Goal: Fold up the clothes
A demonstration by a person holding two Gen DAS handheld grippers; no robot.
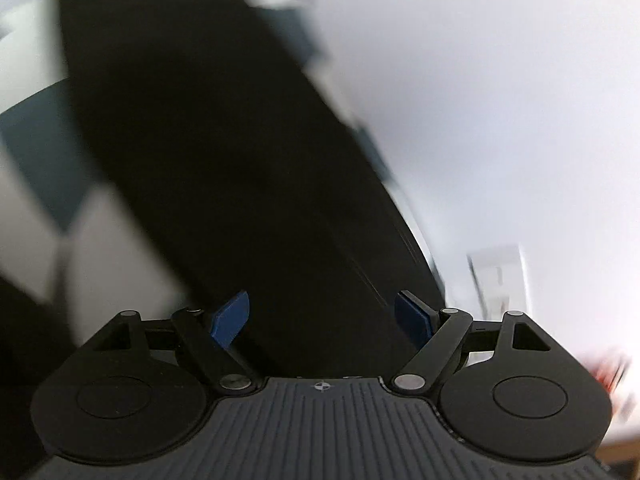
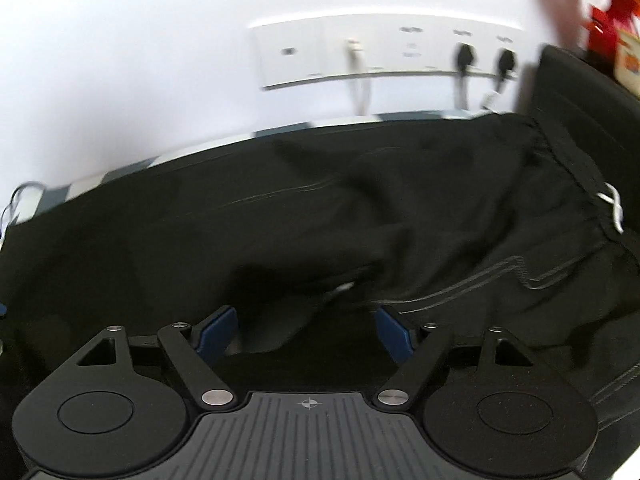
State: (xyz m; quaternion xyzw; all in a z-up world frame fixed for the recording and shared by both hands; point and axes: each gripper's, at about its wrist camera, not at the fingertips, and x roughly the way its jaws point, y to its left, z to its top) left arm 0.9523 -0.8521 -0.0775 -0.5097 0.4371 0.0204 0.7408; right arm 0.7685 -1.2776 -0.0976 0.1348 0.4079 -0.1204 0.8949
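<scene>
A black garment (image 2: 360,220), trousers with thin grey side stripes and a white drawstring (image 2: 614,206), lies spread and rumpled on the table in the right wrist view. My right gripper (image 2: 306,330) is open just above the cloth, its blue pads (image 2: 216,330) wide apart with a fold of fabric between them. In the left wrist view, which is blurred, a long black strip of the garment (image 1: 224,140) runs away from my left gripper (image 1: 326,316). That gripper is open, with the cloth's near end between the blue pads (image 1: 232,318).
A white wall with a socket panel (image 2: 376,54) and plugged-in cables stands behind the table. A grey and white checked table cover (image 1: 36,152) shows beside the garment. Red and orange items (image 2: 604,12) sit at the far right.
</scene>
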